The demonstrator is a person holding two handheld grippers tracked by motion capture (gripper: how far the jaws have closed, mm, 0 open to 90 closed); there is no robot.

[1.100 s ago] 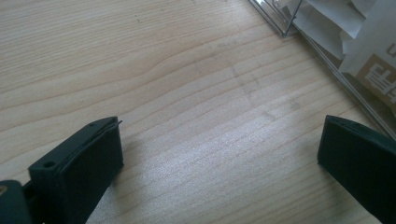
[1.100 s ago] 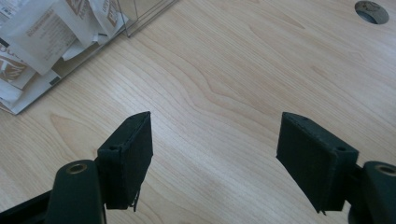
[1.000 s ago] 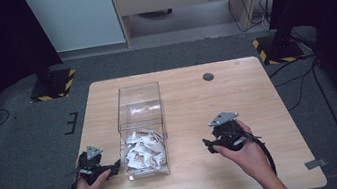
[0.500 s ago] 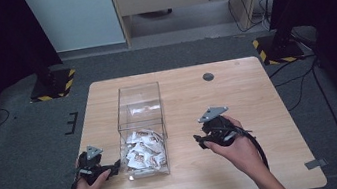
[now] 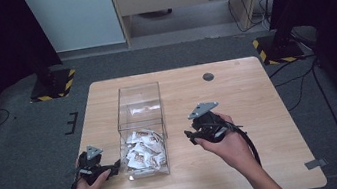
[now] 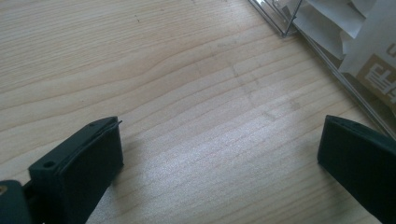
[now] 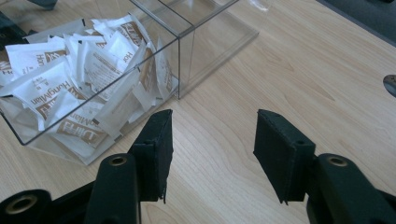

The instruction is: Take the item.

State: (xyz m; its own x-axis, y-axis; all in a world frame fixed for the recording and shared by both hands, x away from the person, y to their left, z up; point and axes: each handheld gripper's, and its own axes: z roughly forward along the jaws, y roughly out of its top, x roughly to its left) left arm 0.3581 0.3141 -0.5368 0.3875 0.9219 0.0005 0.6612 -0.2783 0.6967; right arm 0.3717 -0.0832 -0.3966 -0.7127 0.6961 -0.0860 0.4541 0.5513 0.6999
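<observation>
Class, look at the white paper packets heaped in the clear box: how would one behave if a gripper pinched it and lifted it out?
A packet would probably feel light, being thin and flat. It likely flops or creases, as several lie bent in the heap. Neighbours may drag along, since they overlap loosely inside the clear box.

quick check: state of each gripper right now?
Left gripper: open, nothing between its fingers, beside the clear box.
Right gripper: open, empty, fingers have just been closing in, aimed toward the sachets.
</observation>
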